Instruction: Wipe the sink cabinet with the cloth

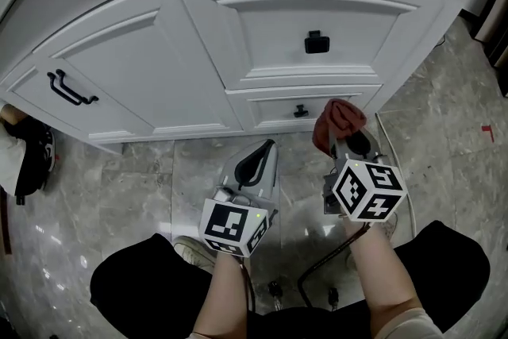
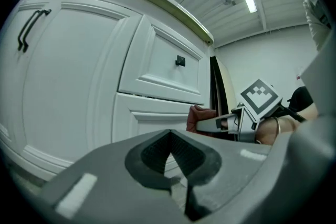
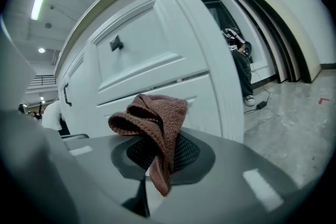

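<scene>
Right gripper (image 1: 348, 140) pinches the bunched cloth (image 1: 337, 121), its bulk apparently pointing at the sink cabinet (image 1: 238, 52); left gripper (image 1: 266, 151) closed, empty.

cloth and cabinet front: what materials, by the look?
The cloth looks like reddish-brown knit fabric, matte, ribbed stitches visible. The cabinet is probably painted wood or MDF: smooth white, slight sheen, moulded panels. Its handles look black, maybe metal.

Left gripper (image 2: 176, 165) closed, right gripper (image 1: 350, 144) clamping

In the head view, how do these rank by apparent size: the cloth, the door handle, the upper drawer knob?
Largest: cloth.
Then door handle, similar length but much thinner.
Smallest: upper drawer knob.
</scene>
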Action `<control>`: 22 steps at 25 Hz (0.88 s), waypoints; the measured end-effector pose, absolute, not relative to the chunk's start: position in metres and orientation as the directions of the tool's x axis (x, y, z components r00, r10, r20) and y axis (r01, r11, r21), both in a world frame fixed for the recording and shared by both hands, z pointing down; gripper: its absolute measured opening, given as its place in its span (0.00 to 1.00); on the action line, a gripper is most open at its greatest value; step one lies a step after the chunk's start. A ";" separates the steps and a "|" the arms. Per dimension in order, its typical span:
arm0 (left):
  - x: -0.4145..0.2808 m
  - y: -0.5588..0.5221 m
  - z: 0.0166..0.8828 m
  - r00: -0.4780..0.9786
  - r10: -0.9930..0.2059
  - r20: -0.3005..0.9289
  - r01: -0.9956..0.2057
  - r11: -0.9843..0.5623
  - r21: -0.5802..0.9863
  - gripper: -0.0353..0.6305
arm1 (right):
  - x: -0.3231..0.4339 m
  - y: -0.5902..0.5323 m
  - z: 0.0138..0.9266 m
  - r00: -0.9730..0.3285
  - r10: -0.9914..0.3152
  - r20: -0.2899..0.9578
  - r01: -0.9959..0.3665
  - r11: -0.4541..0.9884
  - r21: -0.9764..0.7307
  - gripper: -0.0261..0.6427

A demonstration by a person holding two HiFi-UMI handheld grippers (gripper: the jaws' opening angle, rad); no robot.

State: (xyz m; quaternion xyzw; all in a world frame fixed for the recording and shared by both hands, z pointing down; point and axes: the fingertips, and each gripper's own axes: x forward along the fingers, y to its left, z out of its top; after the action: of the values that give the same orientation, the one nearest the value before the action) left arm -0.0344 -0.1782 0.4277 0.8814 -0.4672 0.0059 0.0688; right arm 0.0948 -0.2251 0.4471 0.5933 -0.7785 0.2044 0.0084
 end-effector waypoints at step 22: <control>-0.130 -0.187 0.451 0.435 -0.896 0.091 -0.894 -0.418 0.162 0.05 | -0.075 -0.249 0.504 -0.527 -0.786 0.325 -0.838 0.416 -0.352 0.16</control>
State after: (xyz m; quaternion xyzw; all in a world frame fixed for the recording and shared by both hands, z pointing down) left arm -0.1301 -0.1871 0.4509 0.8420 -0.5313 -0.0046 0.0932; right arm -0.0749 -0.2492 0.5043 0.4834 -0.8397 0.2412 0.0545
